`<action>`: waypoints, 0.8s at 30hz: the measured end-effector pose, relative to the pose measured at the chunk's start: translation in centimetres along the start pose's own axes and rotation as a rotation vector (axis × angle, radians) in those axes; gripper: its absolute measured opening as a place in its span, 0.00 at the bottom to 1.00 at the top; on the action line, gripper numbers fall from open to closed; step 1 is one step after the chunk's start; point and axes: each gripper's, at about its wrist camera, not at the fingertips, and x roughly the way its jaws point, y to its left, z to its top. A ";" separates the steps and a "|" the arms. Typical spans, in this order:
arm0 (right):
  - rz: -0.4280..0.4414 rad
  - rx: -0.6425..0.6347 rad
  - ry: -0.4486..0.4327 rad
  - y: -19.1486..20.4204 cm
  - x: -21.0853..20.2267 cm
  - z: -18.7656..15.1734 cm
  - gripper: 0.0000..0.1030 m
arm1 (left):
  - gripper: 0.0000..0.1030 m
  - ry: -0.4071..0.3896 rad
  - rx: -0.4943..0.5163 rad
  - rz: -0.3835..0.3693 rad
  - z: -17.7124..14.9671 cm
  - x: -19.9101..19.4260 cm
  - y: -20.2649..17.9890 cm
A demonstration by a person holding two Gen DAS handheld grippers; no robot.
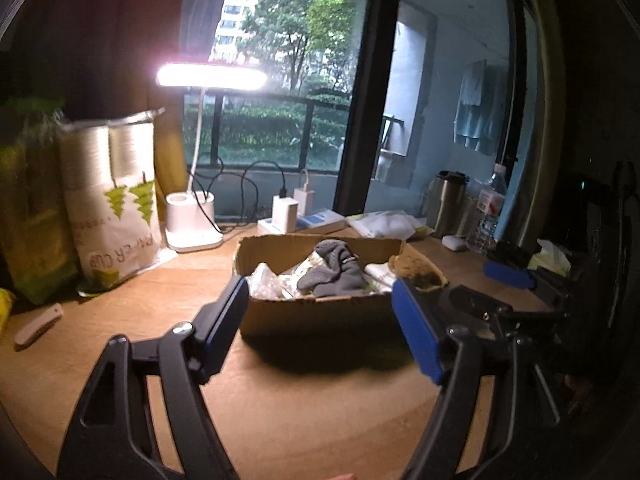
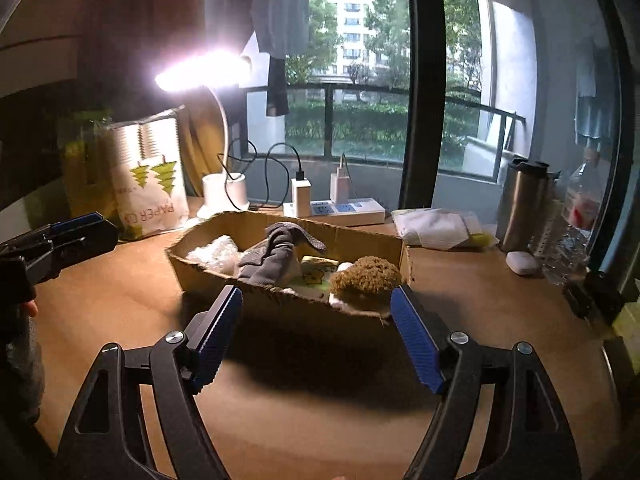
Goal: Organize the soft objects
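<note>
A shallow cardboard box [image 1: 320, 316] [image 2: 280, 304] sits on the wooden desk. In it lie grey socks [image 1: 334, 272] [image 2: 272, 256], crumpled clear plastic [image 1: 264, 280] [image 2: 214, 254], a yellow printed cloth [image 2: 316, 274] and a brown fuzzy sponge [image 1: 416, 266] [image 2: 366, 276] at its right end. My left gripper [image 1: 320, 320] is open and empty, just in front of the box. My right gripper [image 2: 316, 332] is open and empty, in front of the box. The right gripper also shows in the left wrist view [image 1: 508, 274], and the left gripper in the right wrist view [image 2: 76, 228].
A lit white desk lamp [image 1: 194, 228] [image 2: 224, 192], a paper-cup bag [image 1: 116, 216] [image 2: 152, 184], a power strip with chargers [image 1: 300, 220] [image 2: 336, 208], a steel flask [image 1: 450, 204] [image 2: 522, 204], a water bottle [image 1: 490, 212], a white earbud case [image 2: 520, 262] and a white pouch [image 2: 436, 226] stand behind the box.
</note>
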 end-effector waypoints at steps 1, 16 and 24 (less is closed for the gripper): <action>0.003 0.005 -0.003 0.1 -0.6 -0.2 0.77 | 0.73 -0.010 0.001 0.008 -0.1 -0.8 -0.3; -0.024 0.066 -0.053 1.0 -9.2 -1.1 0.77 | 0.88 -0.091 -0.105 0.086 -0.6 -10.7 -2.3; -0.083 0.055 -0.139 0.4 -14.1 0.2 0.78 | 0.90 -0.150 -0.031 0.155 2.1 -13.5 -5.1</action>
